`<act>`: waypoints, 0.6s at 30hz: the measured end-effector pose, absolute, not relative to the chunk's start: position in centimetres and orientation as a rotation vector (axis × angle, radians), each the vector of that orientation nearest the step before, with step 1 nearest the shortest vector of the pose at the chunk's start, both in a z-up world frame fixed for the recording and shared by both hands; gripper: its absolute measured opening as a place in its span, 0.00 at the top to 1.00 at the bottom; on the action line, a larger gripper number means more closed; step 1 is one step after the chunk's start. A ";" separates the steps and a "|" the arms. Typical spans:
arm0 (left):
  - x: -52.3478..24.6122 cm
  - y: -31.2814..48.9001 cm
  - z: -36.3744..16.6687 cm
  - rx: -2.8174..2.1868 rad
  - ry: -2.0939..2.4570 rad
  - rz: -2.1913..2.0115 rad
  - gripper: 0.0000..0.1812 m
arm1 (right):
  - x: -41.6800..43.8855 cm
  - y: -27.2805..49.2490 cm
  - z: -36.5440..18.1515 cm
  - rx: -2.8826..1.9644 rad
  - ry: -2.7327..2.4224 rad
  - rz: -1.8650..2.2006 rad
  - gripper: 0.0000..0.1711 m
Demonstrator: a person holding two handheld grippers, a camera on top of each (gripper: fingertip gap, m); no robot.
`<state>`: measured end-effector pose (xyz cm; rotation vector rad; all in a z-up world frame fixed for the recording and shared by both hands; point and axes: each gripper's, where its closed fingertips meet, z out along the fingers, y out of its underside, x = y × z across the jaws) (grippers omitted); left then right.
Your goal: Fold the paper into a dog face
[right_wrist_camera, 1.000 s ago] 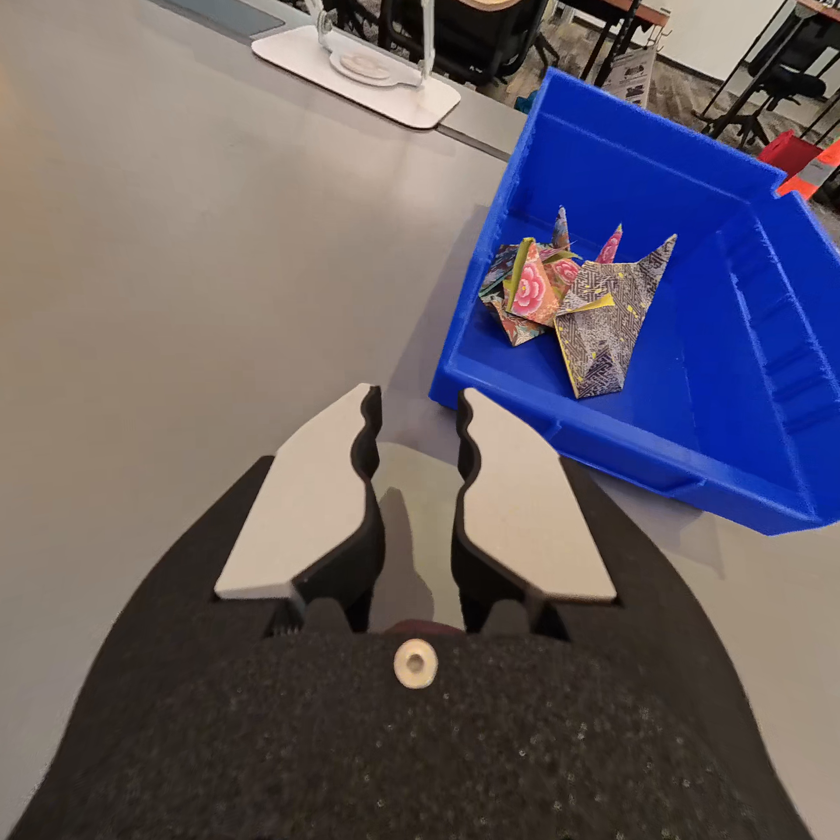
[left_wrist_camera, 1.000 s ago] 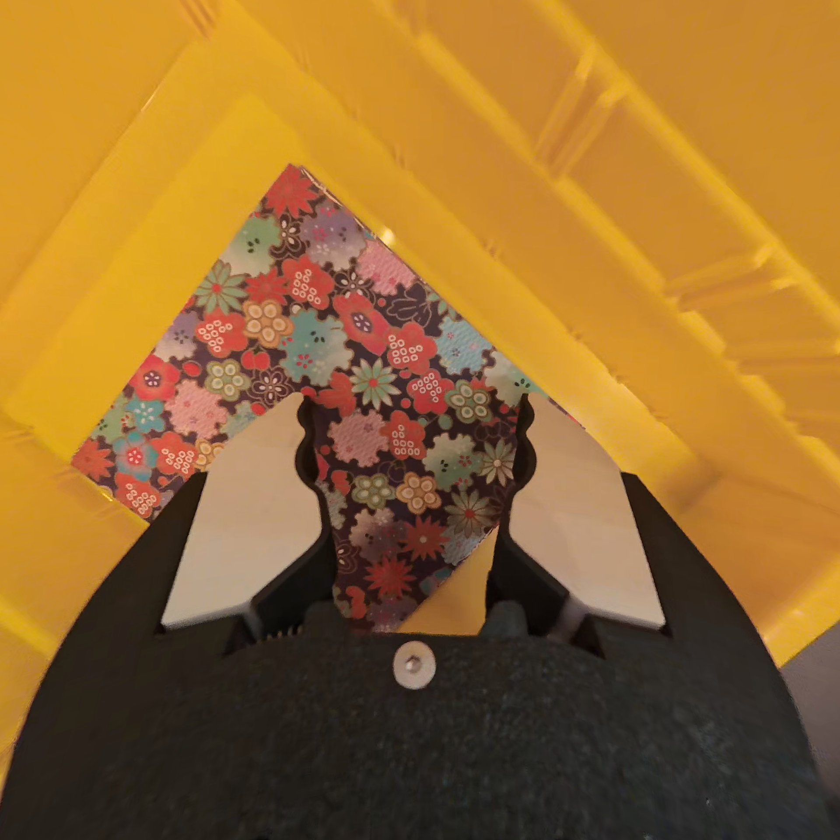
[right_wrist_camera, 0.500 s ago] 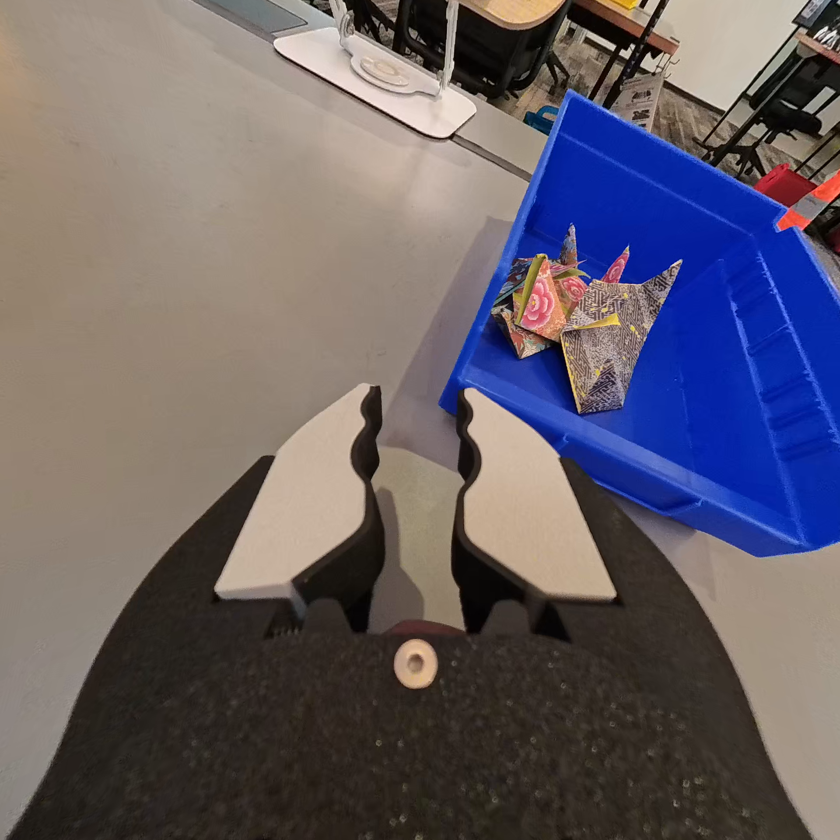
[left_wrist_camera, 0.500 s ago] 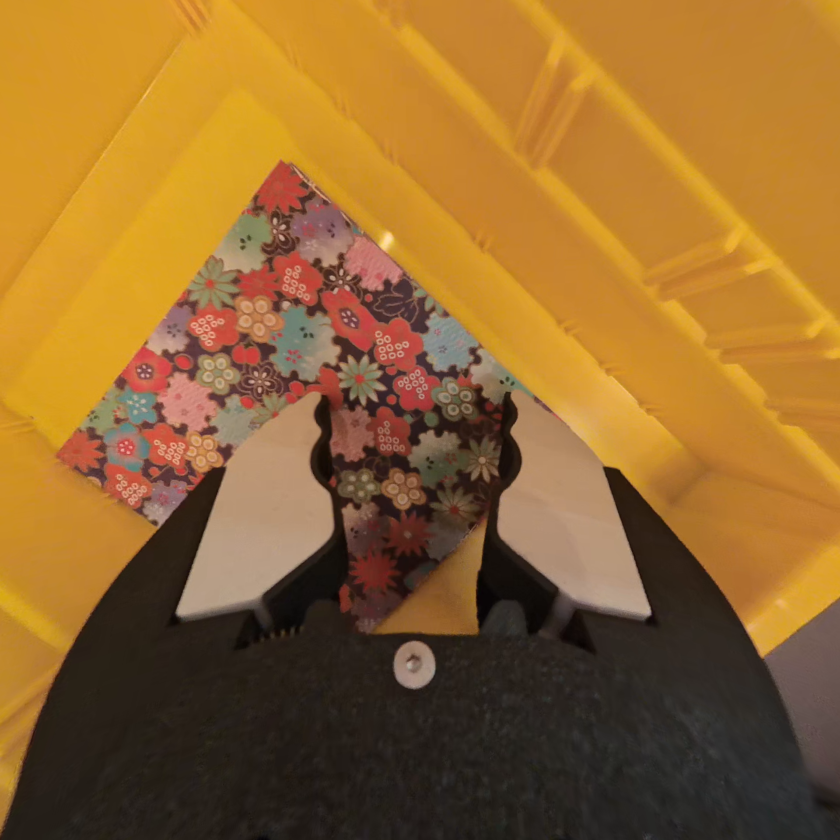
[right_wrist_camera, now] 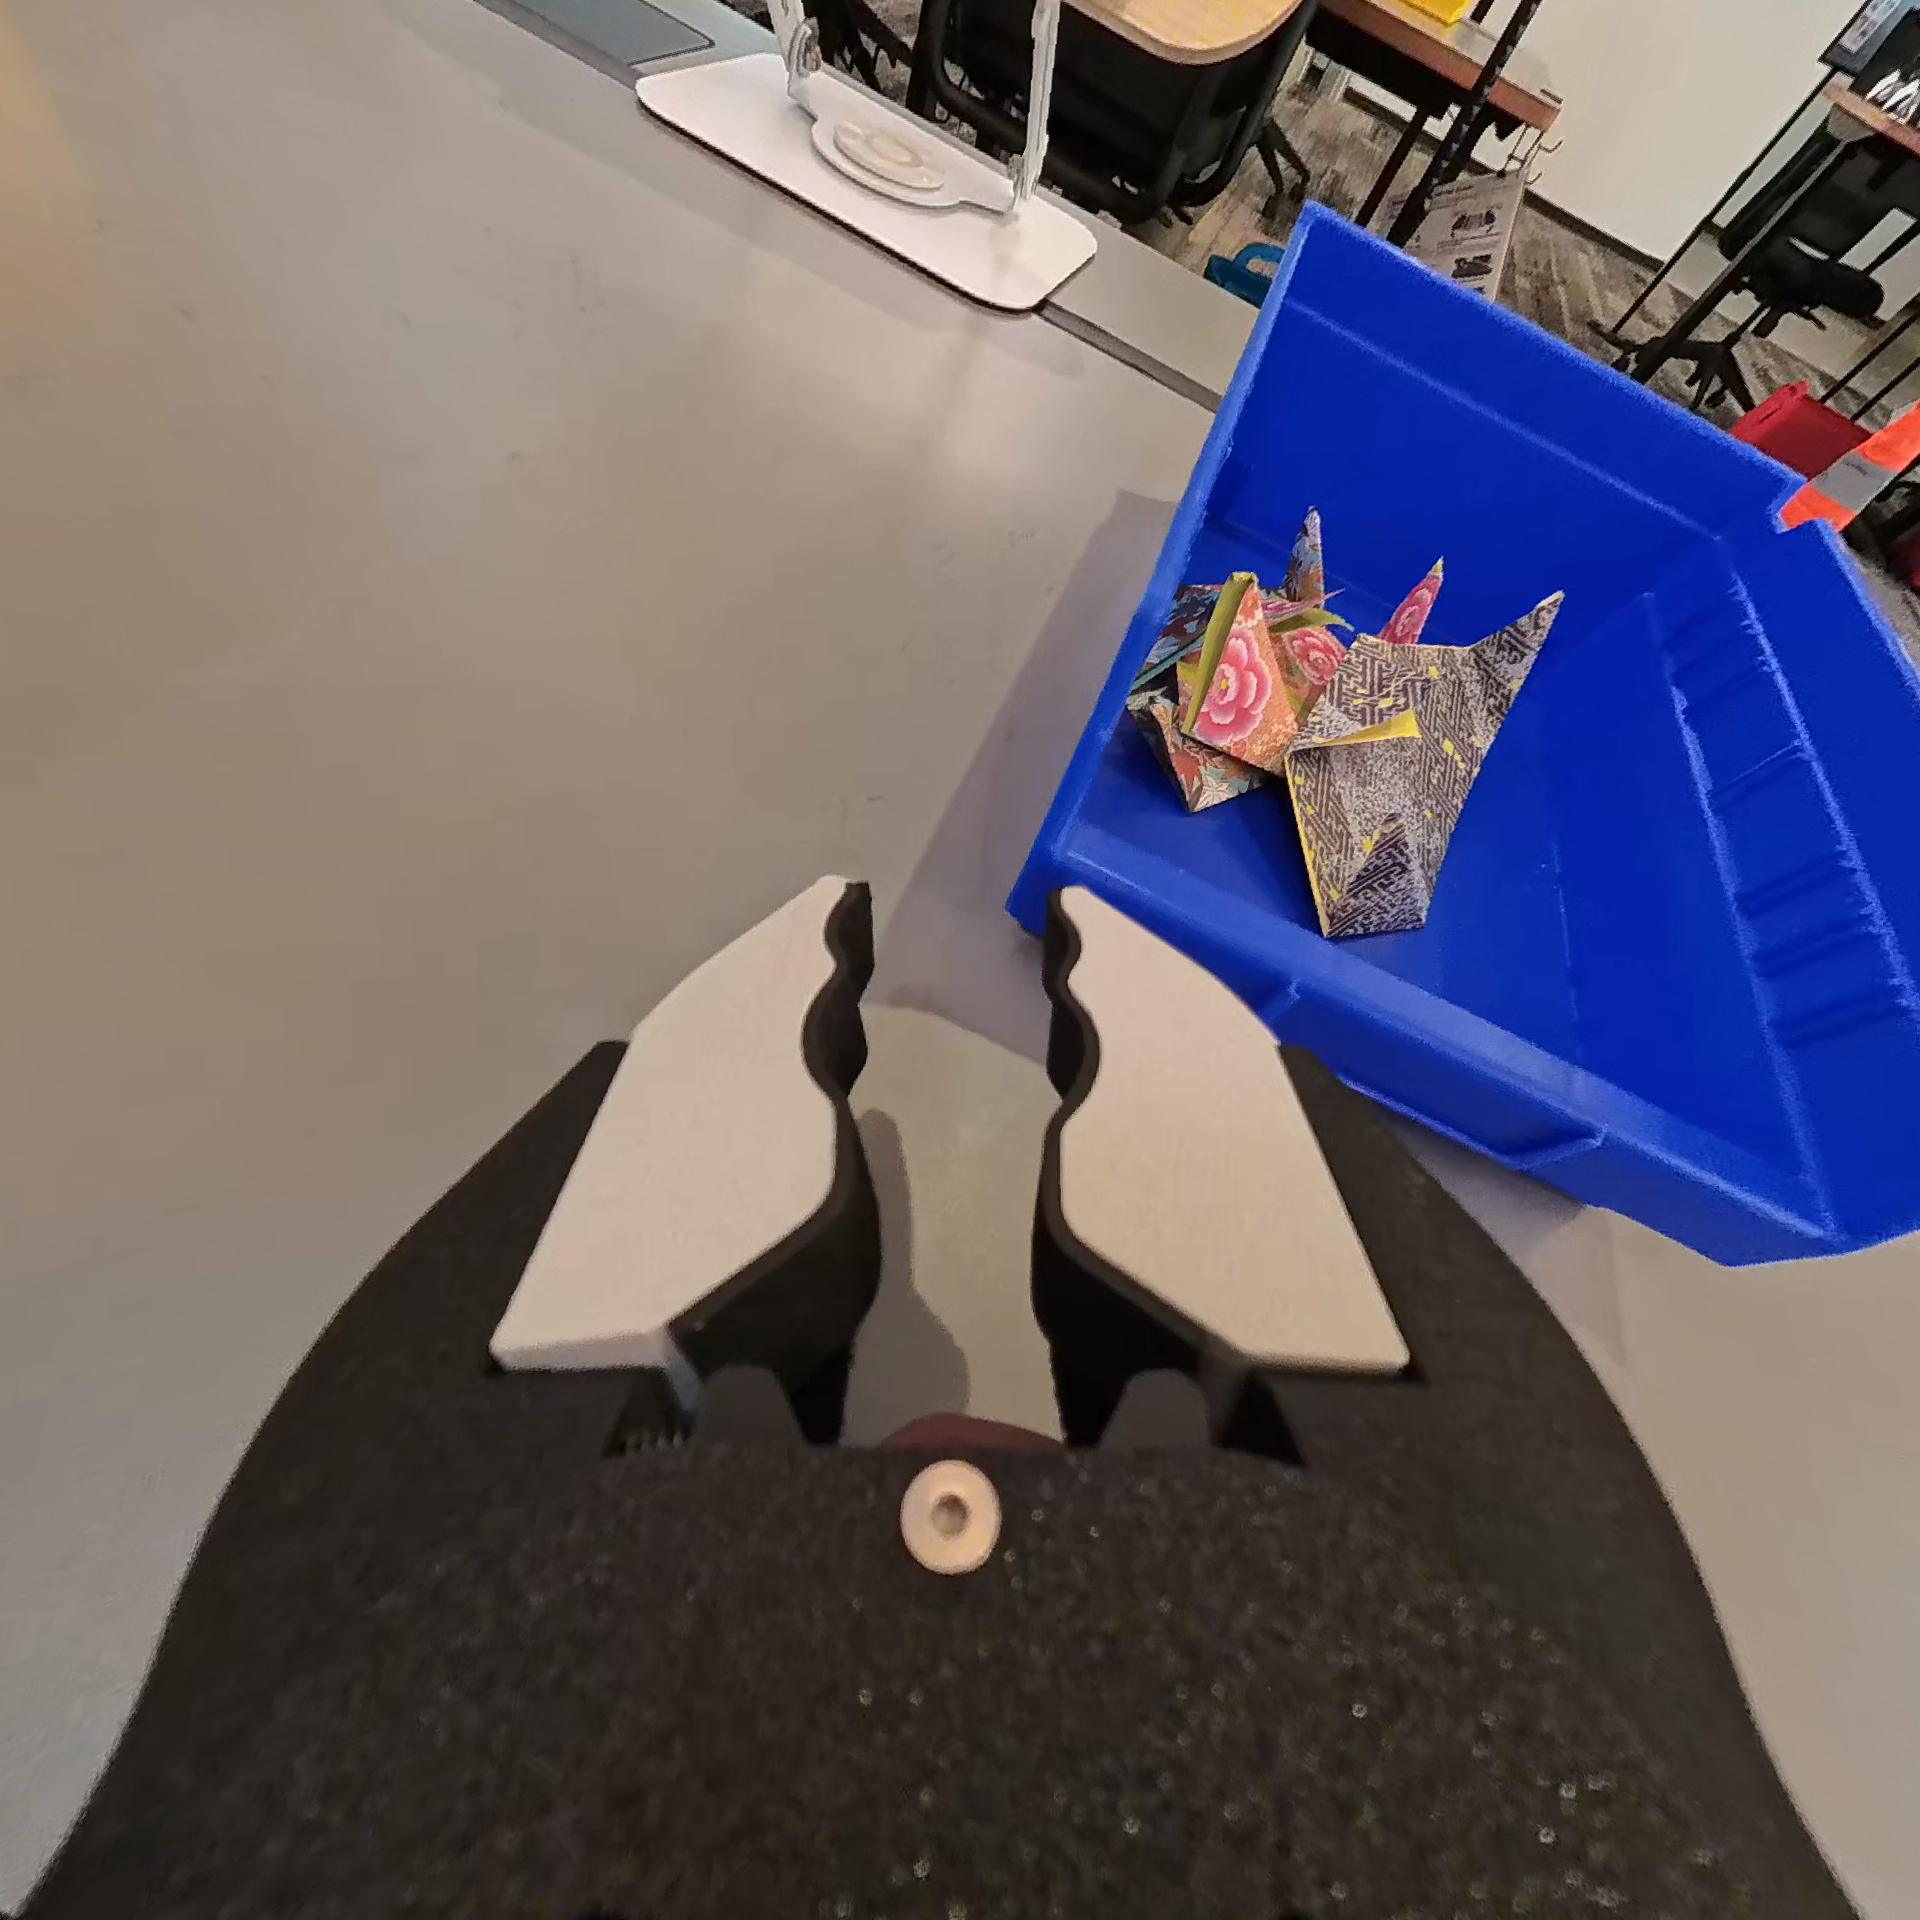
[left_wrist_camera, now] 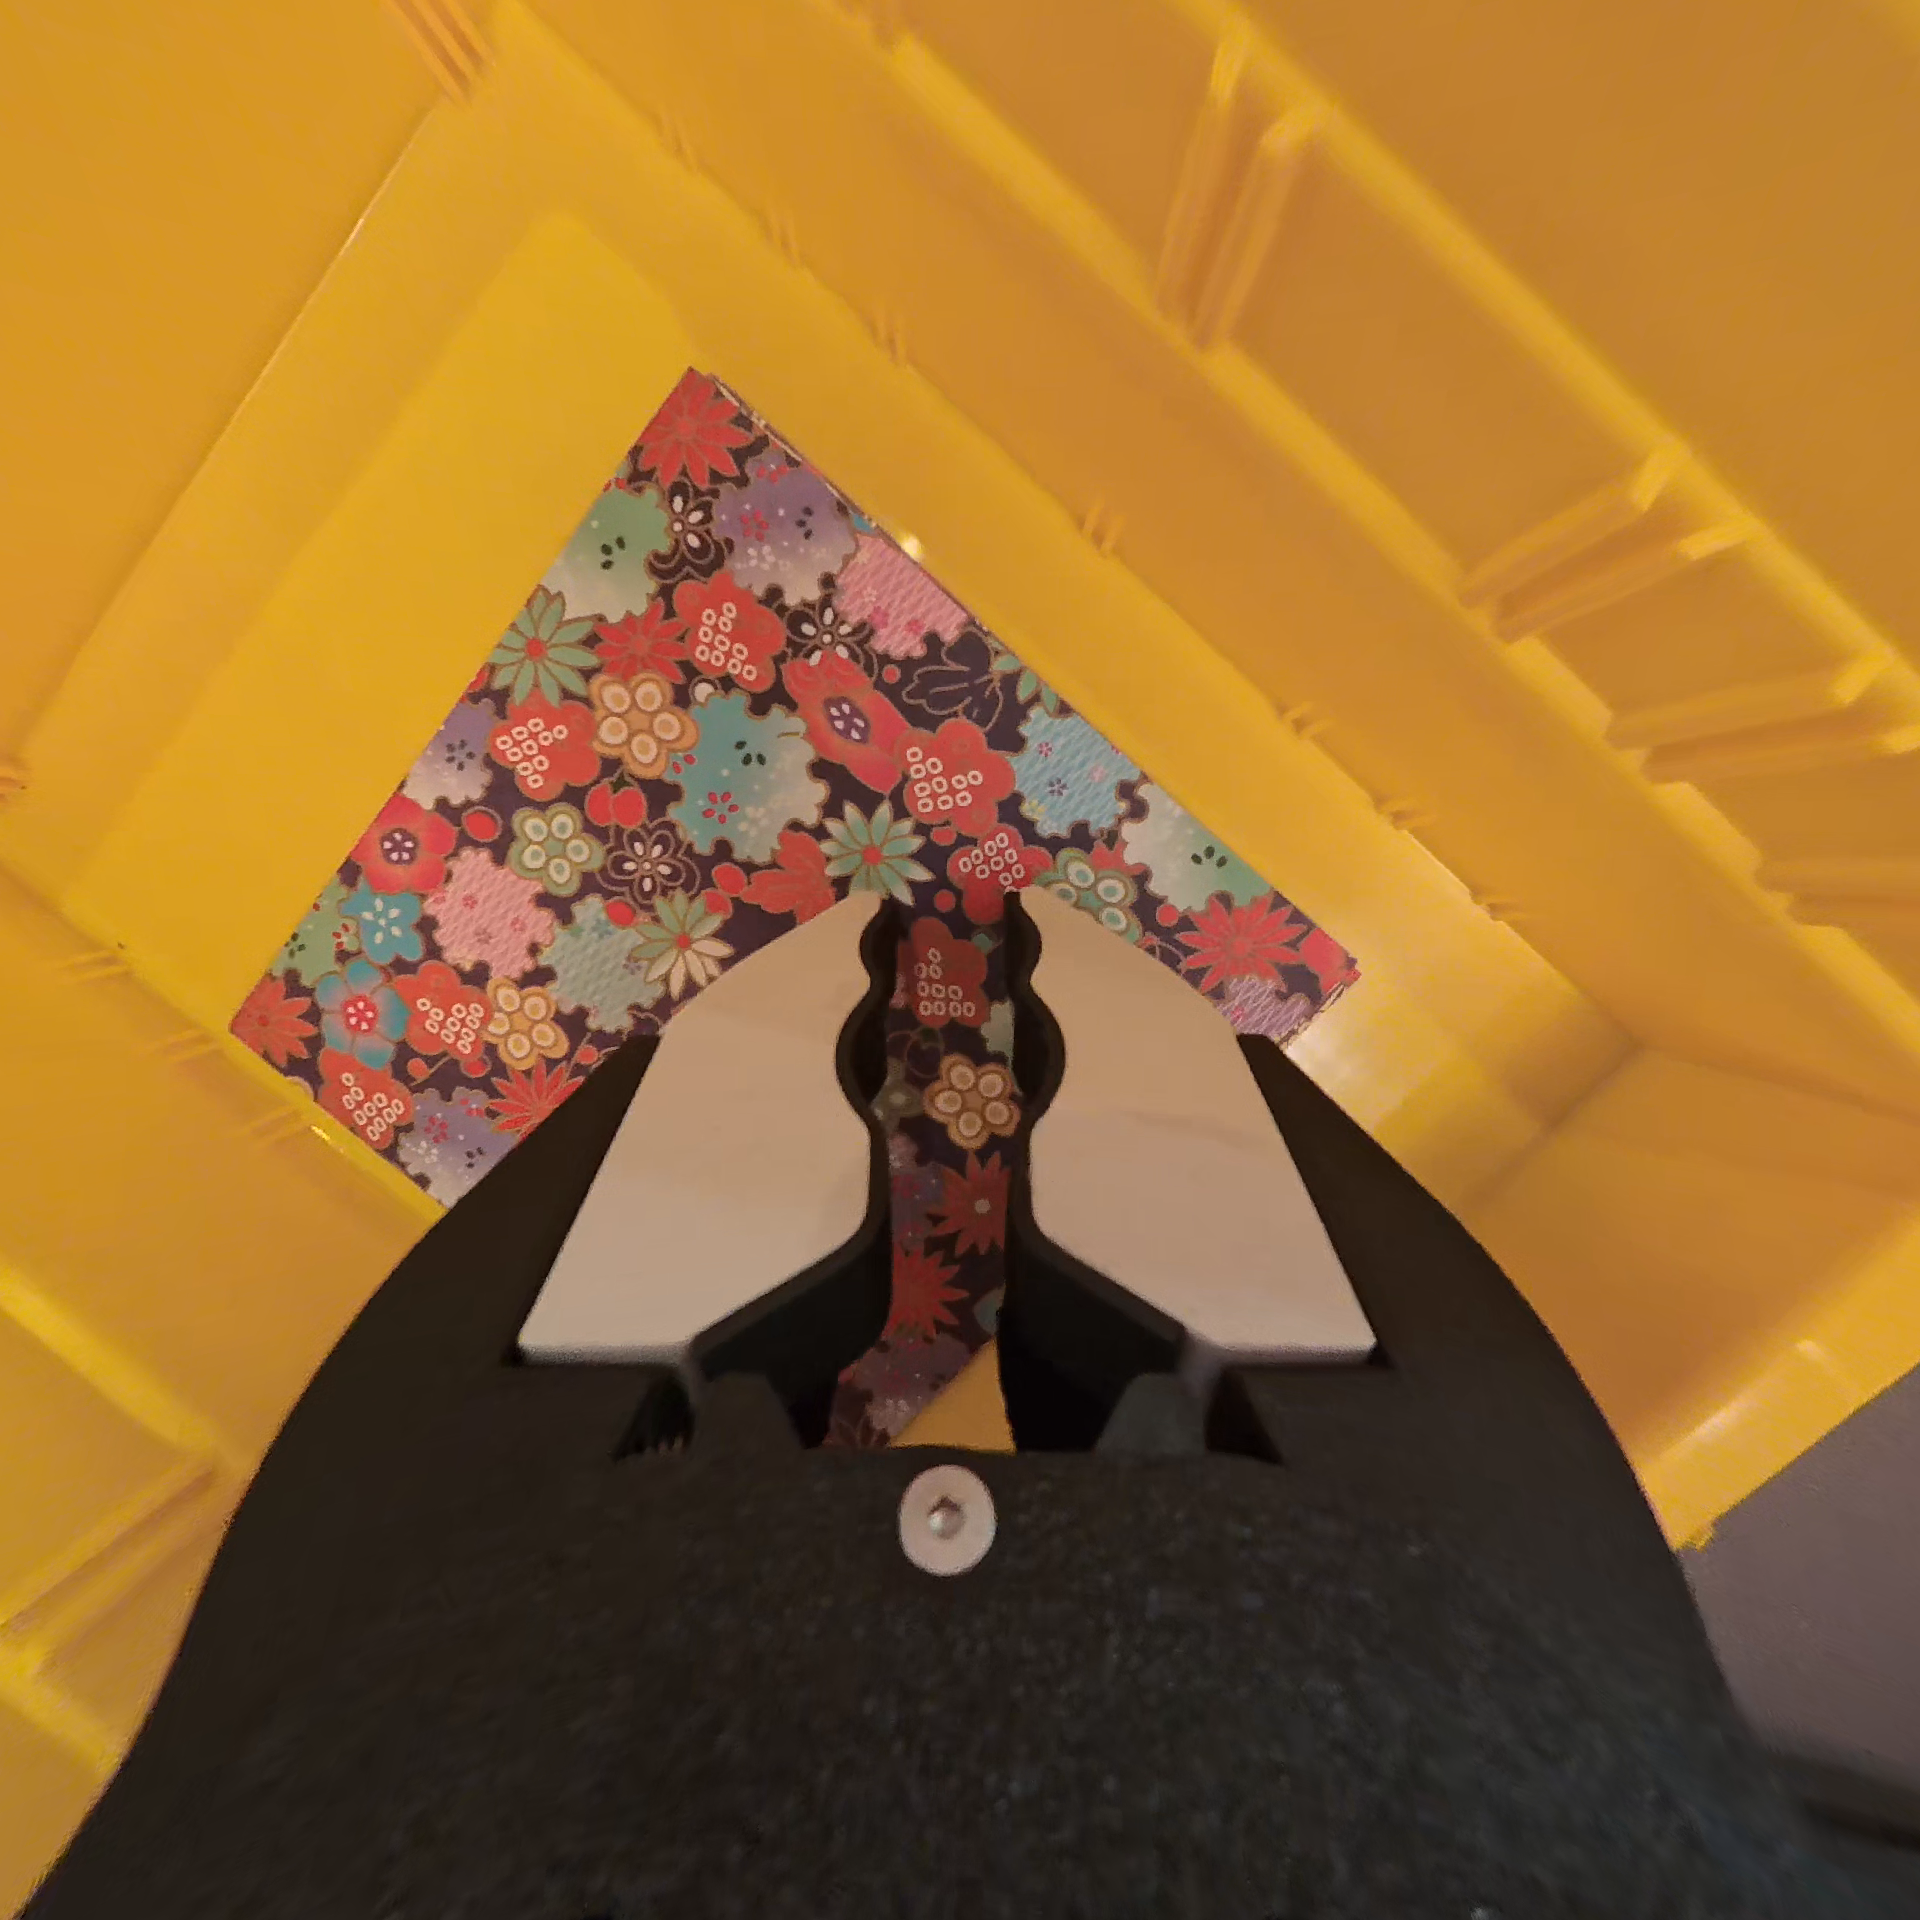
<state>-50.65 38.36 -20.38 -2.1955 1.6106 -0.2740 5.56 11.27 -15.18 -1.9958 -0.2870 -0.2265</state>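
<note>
A square floral paper (left_wrist_camera: 727, 769) lies flat on the floor of a yellow bin (left_wrist_camera: 312, 436), one corner pointing away from me. My left gripper (left_wrist_camera: 948, 909) is inside the bin and low over the near half of the paper. Its jaws stand a narrow gap apart, and a strip of the paper shows between them. The fingers (left_wrist_camera: 748, 1143) hide the paper's near edges. My right gripper (right_wrist_camera: 956, 904) hovers over the grey table (right_wrist_camera: 416, 520), empty, with its jaws a small gap apart. It is just left of a blue bin (right_wrist_camera: 1714, 987).
The blue bin holds several folded paper figures, a purple patterned one (right_wrist_camera: 1392, 769) and pink floral ones (right_wrist_camera: 1236, 686). A white stand base (right_wrist_camera: 883, 187) sits at the table's far edge. Chairs and desks stand beyond it. The yellow bin's ribbed walls (left_wrist_camera: 1455, 364) close in around the left gripper. The left gripper's tips are roughly 65 centimetres from the right gripper's.
My left gripper's jaws have closed from a wide gap to a narrow one over the paper. The right gripper has drifted slightly, and its jaw gap is unchanged.
</note>
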 end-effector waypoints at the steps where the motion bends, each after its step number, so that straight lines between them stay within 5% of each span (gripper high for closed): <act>1: -50.6 38.3 -20.4 -2.194 1.607 -0.275 0.90 | 5.6 11.3 -15.3 -1.998 -0.287 -0.225 0.82; 5: -50.6 38.2 -20.4 -2.196 1.624 -0.245 0.92 | 5.3 11.3 -15.5 -2.004 -0.298 -0.223 0.82; 6: -50.7 38.2 -20.4 -2.210 1.623 -0.245 0.90 | 5.3 11.4 -15.5 -2.004 -0.301 -0.224 0.82; 8: -50.5 38.0 -20.1 -2.244 1.607 -0.294 0.68 | 5.2 11.4 -15.4 -2.004 -0.309 -0.228 0.82; 13: -50.7 38.2 -20.0 -2.241 1.624 -0.271 0.61 | 5.2 11.2 -15.3 -2.002 -0.309 -0.225 0.82; 18: -50.5 37.3 -20.6 -2.220 1.679 -0.285 0.69 | 5.2 11.0 -15.4 -2.005 -0.314 -0.228 0.82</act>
